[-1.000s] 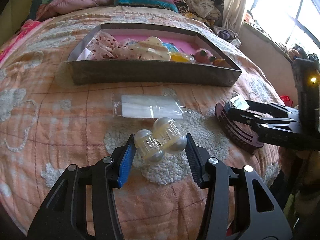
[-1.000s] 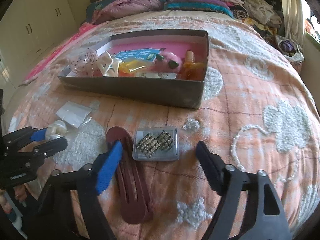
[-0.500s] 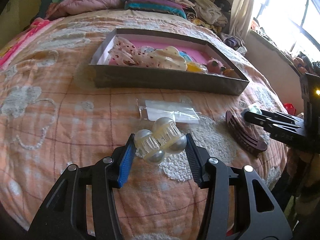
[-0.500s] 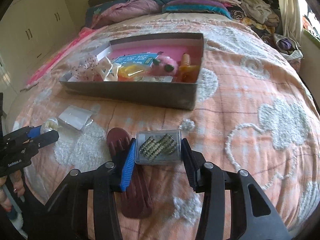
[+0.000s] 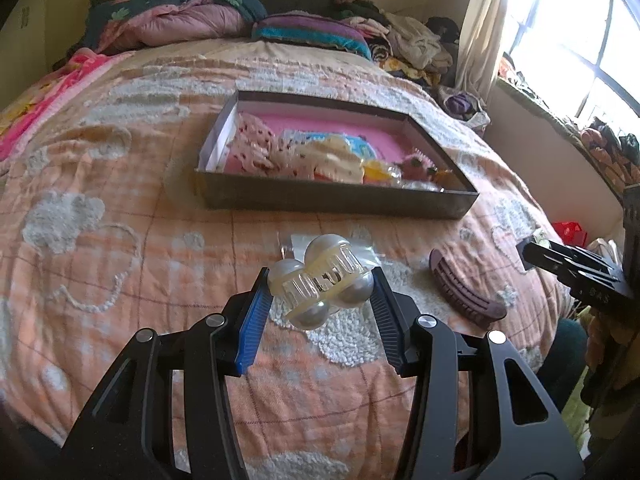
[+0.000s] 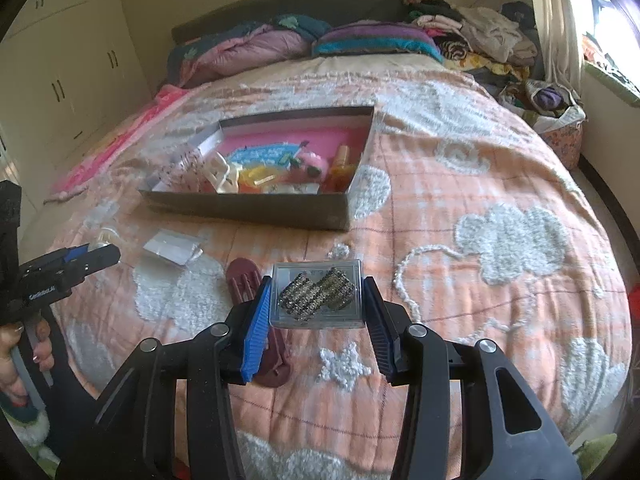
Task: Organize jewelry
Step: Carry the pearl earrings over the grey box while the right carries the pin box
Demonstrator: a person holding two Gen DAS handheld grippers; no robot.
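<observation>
My left gripper (image 5: 320,292) is shut on a clear hair claw with pearl balls (image 5: 322,284) and holds it above the bed. My right gripper (image 6: 318,300) is shut on a small clear box of rhinestone earrings (image 6: 318,295), lifted off the bedspread. The open grey box with pink lining (image 5: 320,200), also in the right wrist view (image 6: 256,206), lies further back and holds several hair accessories. A dark red hair clip (image 5: 464,294) lies on the bed, and shows in the right wrist view (image 6: 248,284). A clear plastic bag (image 6: 172,247) lies left of it.
The orange bedspread with white cloud patches (image 6: 480,184) covers the bed. Folded blankets and clothes (image 5: 280,24) are piled at the head. A window and curtain (image 5: 500,40) are on the right, cupboards (image 6: 60,72) on the left.
My right gripper closed on the earring box and lifted it. My left gripper rose with the pearl claw, and the grey box now looks farther away.
</observation>
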